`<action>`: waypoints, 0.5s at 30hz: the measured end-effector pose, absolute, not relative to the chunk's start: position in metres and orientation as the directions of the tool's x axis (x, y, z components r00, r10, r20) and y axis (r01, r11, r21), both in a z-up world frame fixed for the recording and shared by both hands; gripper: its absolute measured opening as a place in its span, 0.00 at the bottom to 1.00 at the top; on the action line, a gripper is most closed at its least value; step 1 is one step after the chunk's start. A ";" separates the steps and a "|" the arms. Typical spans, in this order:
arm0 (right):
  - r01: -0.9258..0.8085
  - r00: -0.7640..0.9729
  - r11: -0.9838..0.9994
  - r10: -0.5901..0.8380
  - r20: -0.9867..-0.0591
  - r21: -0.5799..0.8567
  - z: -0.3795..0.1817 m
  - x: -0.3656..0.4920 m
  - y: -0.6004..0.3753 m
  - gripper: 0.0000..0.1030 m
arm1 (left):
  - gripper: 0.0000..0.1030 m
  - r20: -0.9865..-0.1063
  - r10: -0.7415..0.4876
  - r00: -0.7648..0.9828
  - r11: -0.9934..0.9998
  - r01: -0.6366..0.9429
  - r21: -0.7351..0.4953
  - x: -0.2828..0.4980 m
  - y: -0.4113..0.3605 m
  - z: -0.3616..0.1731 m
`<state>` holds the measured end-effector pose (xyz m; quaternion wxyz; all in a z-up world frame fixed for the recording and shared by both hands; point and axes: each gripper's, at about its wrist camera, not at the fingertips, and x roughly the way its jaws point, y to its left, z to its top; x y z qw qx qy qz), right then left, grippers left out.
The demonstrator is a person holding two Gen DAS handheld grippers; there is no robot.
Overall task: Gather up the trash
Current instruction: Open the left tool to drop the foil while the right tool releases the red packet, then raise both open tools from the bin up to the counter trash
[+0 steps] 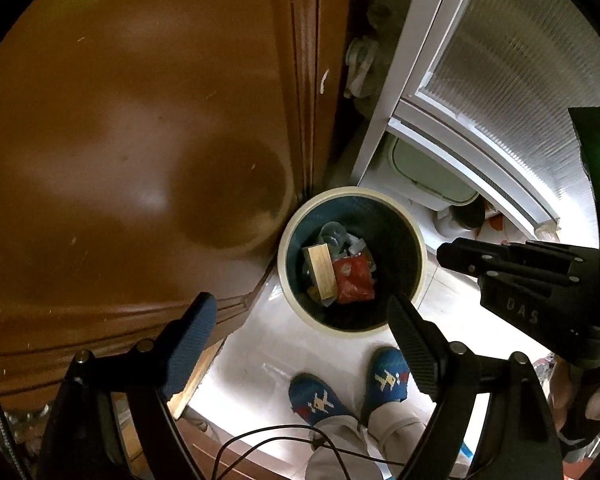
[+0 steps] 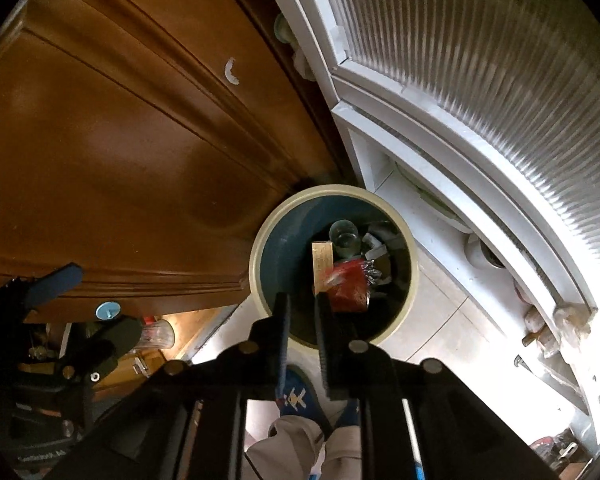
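Note:
A round trash bin (image 1: 296, 292) with a cream rim and dark blue inside stands on the pale floor, below both grippers; it also shows in the right wrist view (image 2: 268, 264). Inside lie a red wrapper (image 1: 354, 280), a tan wooden block (image 1: 323, 270) and a clear plastic cup (image 1: 334, 236); the right wrist view shows the wrapper (image 2: 348, 286), block (image 2: 321, 262) and cup (image 2: 343, 236). My left gripper (image 1: 300, 320) is open and empty above the bin's near rim. My right gripper (image 2: 303, 312) is nearly shut with nothing between its fingers, and it shows in the left wrist view (image 1: 446, 256).
A brown wooden door (image 1: 140, 140) stands left of the bin. A white frame with ribbed glass (image 1: 520, 60) stands to the right. The person's feet in blue slippers (image 1: 388, 376) are on the floor before the bin. A thin cable (image 1: 280, 436) hangs below.

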<state>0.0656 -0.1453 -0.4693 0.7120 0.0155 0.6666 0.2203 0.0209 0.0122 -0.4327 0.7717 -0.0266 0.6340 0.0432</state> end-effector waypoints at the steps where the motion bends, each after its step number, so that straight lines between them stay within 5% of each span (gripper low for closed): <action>1: -0.296 0.015 0.902 0.334 -0.942 0.315 -0.467 0.064 -0.145 0.13 | 0.83 -0.981 0.031 0.191 0.995 -0.102 0.012 0.019 0.012 -0.432; 15: -0.291 0.062 0.912 0.318 -0.946 0.287 -0.392 0.043 -0.164 0.13 | 0.83 -0.969 0.008 0.248 0.996 -0.084 -0.014 0.009 0.001 -0.361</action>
